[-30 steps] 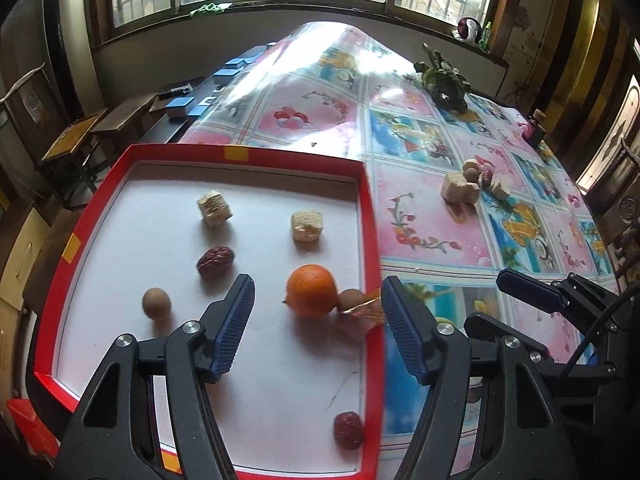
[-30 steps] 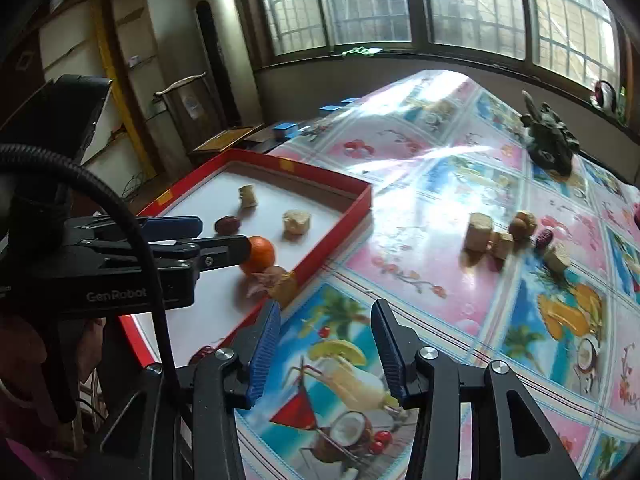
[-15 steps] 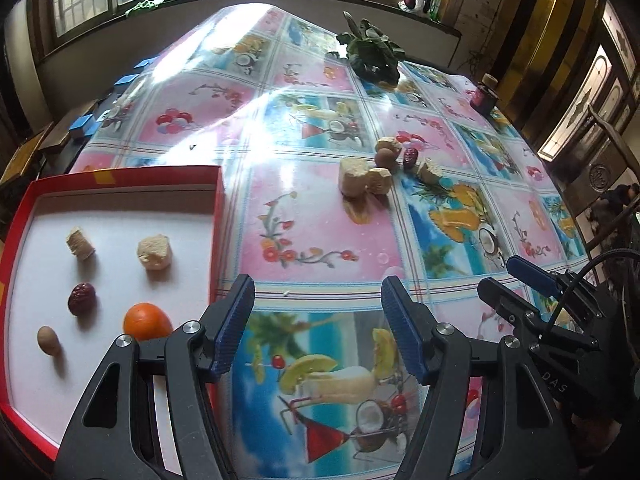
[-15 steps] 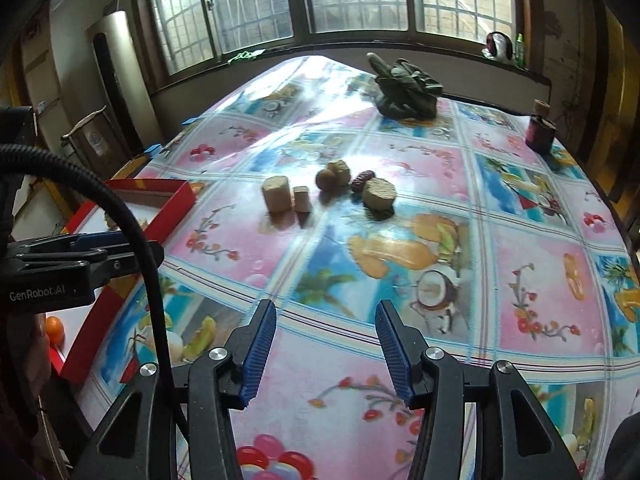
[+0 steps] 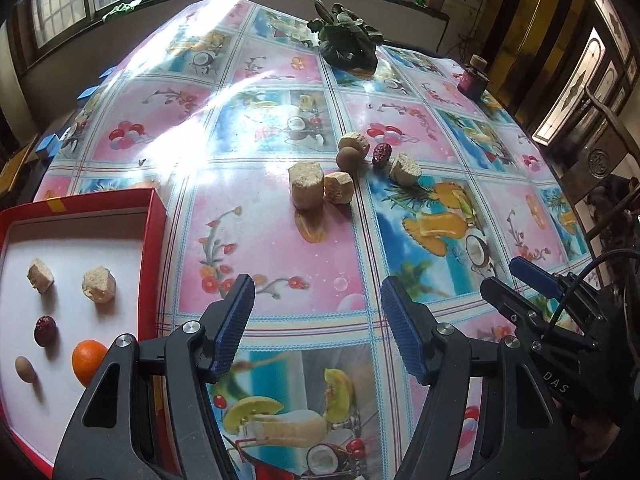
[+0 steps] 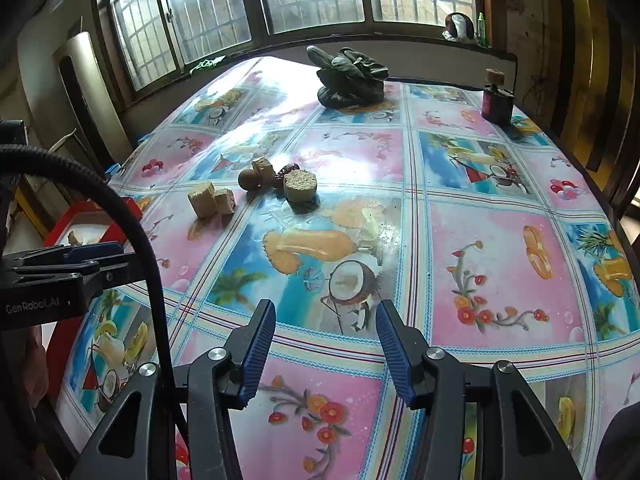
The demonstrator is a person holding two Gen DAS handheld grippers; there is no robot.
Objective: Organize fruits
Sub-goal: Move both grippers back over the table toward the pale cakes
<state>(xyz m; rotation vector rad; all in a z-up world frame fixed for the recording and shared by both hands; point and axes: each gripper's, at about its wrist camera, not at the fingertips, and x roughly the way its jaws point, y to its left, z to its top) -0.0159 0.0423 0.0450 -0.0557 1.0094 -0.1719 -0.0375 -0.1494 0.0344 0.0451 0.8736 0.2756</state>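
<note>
A red tray (image 5: 154, 224) with a white floor lies at the left. It holds an orange (image 5: 86, 360), a red date (image 5: 45, 330), a brown round fruit (image 5: 25, 369) and two pale chunks (image 5: 99, 284). A cluster of pale chunks (image 5: 306, 185), a brown round fruit (image 5: 347, 159) and a red date (image 5: 381, 154) sits on the tablecloth ahead; it also shows in the right wrist view (image 6: 256, 179). My left gripper (image 5: 318, 334) is open and empty above the cloth, right of the tray. My right gripper (image 6: 325, 350) is open and empty, well short of the cluster.
A dark green leafy bundle (image 5: 346, 44) lies at the far side of the table. A small dark jar (image 5: 472, 76) stands at the far right. The table's right edge (image 6: 600, 196) borders dark wooden furniture. The left gripper's body and cable (image 6: 80, 268) fill the right wrist view's left side.
My left gripper has swung right, off the tray, so the tray now sits at the far left. Both views have turned toward the cluster on the cloth. Both grippers stay open.
</note>
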